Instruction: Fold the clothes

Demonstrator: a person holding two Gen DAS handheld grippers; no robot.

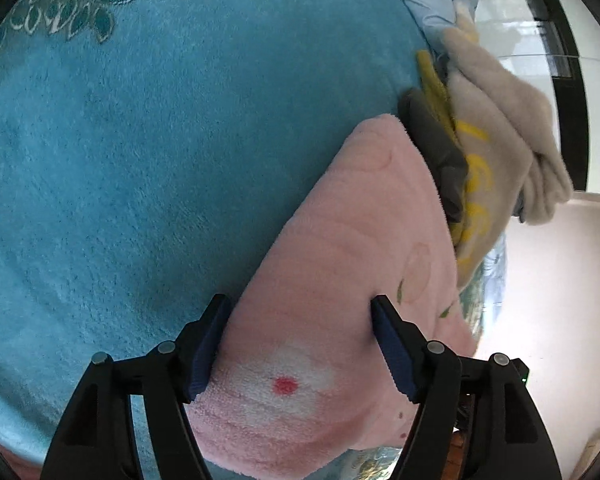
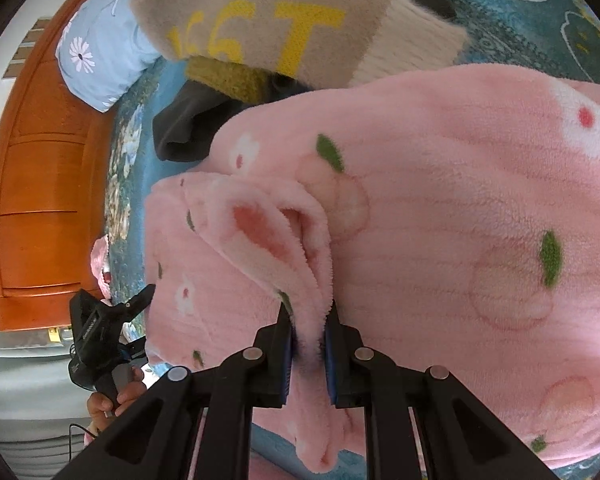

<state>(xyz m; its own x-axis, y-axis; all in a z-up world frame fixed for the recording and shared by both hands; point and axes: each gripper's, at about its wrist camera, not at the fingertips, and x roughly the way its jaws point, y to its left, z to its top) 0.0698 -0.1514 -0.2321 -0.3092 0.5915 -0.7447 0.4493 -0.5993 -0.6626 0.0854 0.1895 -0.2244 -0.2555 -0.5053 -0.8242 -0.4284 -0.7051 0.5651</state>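
My right gripper [image 2: 309, 322] is pinching a raised fold of the pink fleece [image 2: 440, 220], pads pressed into the pile. Only the right view shows this fold, and only it shows my left hand [image 2: 114, 398] at 8 o'clock wrapped round the other gripper's handle.

My left gripper [image 1: 300, 308] stands spread, fingers either side of a fleece corner without pressing it; a white flower with a red dot lies between them. Only this view shows the wide bare blanket [image 1: 160, 140], running from 7 to 12 o'clock: plenty of open room there.

The fleece lies on that teal blanket, its edge running up towards 1 o'clock in the left view. Beyond it, touching, sits a dark garment [image 2: 188, 120], then a beige sweater [image 2: 260, 12] with yellow characters; I can only make out what looks like "66T". A mustard piece [image 2: 224, 74] shows under it.

Farthest off at 10 o'clock in the right view: a pale blue pillow [image 2: 100, 48] with daisies and an orange wooden board [image 2: 40, 160]. In the left view the bed drops off to pale floor [image 1: 548, 280] at 3 o'clock.
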